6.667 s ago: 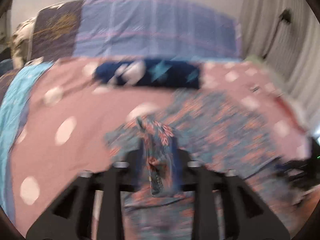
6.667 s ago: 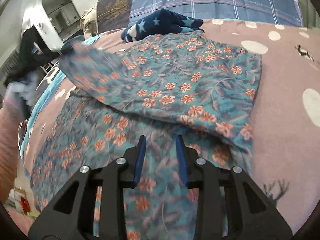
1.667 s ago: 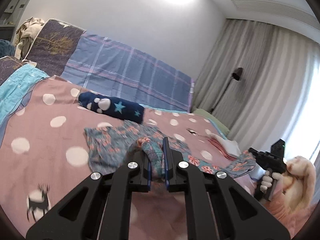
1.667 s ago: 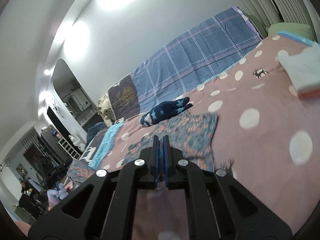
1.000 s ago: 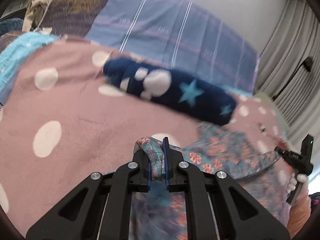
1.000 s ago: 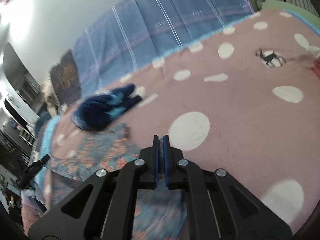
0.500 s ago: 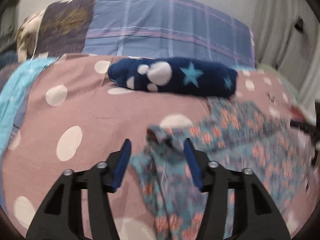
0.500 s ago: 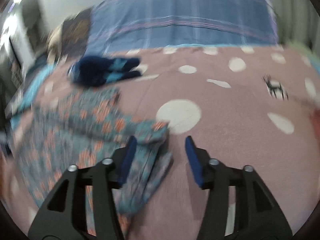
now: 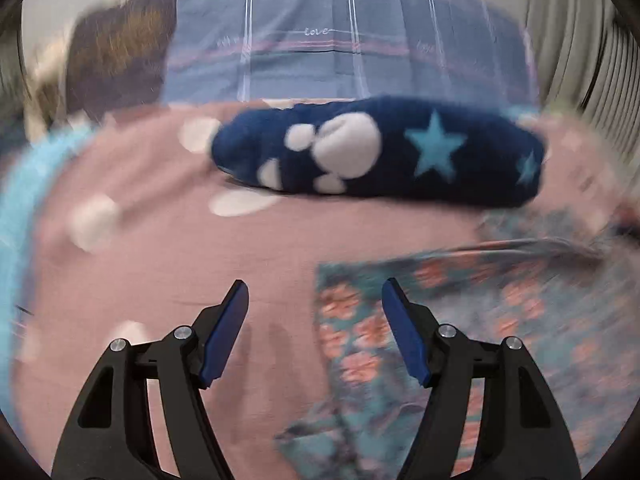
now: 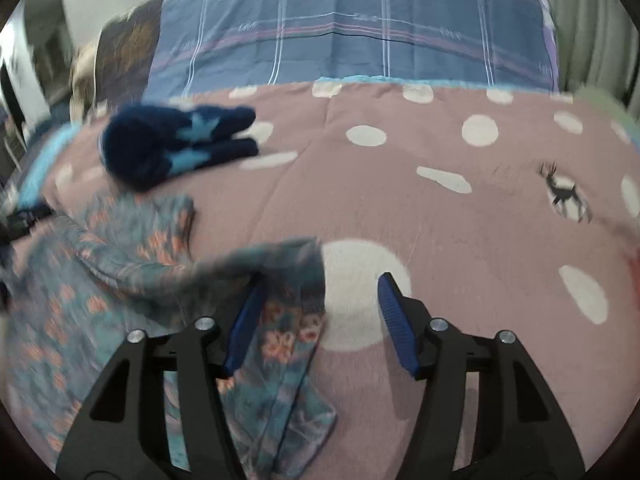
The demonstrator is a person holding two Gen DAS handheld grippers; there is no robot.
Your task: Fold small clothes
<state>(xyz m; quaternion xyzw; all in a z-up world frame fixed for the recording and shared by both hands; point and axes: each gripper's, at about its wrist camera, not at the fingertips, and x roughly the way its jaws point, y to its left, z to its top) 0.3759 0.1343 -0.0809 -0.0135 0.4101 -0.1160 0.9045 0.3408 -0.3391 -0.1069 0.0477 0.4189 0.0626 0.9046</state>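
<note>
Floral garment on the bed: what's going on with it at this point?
A person with two handheld grippers is folding the floral garment on the pink dotted bedspread. Both the left gripper and the right gripper are open and hold nothing; the garment lies loose and rumpled beneath them, not yet a neat fold. A navy star-patterned piece lies beyond it, near the plaid pillow.

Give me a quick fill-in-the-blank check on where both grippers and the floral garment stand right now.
1. The left gripper has its jaws ____, holding nothing.
2. The floral garment lies on the ____ polka-dot bedspread.
3. The folded navy item bears a white paw print and light-blue ____.
4. The right gripper hangs over the garment's edge with jaws ____.

Missing words: open; pink; stars; open
</note>
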